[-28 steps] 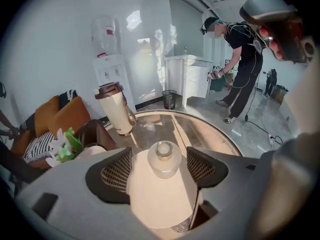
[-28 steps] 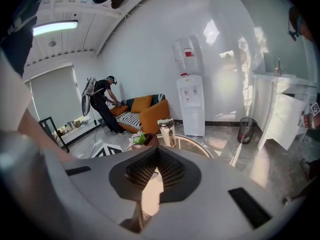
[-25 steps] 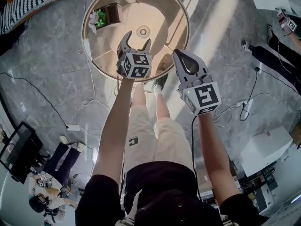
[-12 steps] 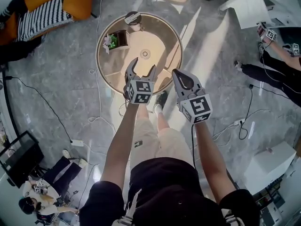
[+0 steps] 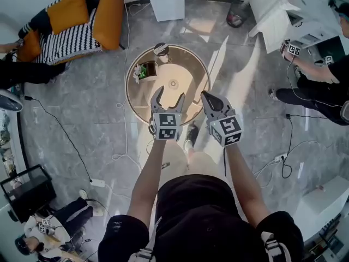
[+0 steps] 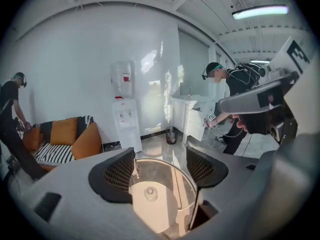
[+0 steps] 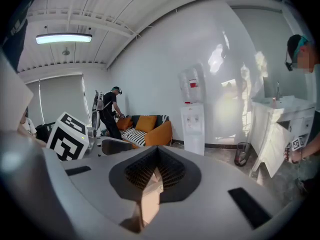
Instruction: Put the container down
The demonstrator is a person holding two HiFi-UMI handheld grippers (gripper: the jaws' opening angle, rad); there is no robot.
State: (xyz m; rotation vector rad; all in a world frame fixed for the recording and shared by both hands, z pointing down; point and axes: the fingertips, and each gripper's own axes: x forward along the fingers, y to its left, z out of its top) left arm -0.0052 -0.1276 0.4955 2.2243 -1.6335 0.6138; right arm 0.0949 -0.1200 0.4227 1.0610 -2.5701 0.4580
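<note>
Container [image 5: 146,70]: a small dark open box, square-cornered, with something green inside. It sits on the far-left part of the round table [image 5: 192,64]. I can't make out what it is made of from here.

Sofa [image 5: 82,21], far left: orange cushions on a black-and-white striped seat.

Round table: clear glass top in a brass-coloured rim, with a tan disc below and a small pale hub at its centre. A small round object [image 5: 160,49] sits at its far edge, just beyond the container. The floor around it is glossy grey stone-look tile.

Left gripper [image 5: 169,94]: grey plastic body with black ribbed pads. It hangs above the table's near edge. The container lies beyond it and to its left, well apart from both jaw tips. In the left gripper view I see the left gripper's jaws spread wide, with only the glass tabletop showing between them, so it holds and touches nothing.

Right gripper [image 5: 210,96]: same build, just beside the left one and over the table's near-right rim. Its pads are drawn together with nothing clamped between them, and it is farther from the container than its partner.
</note>
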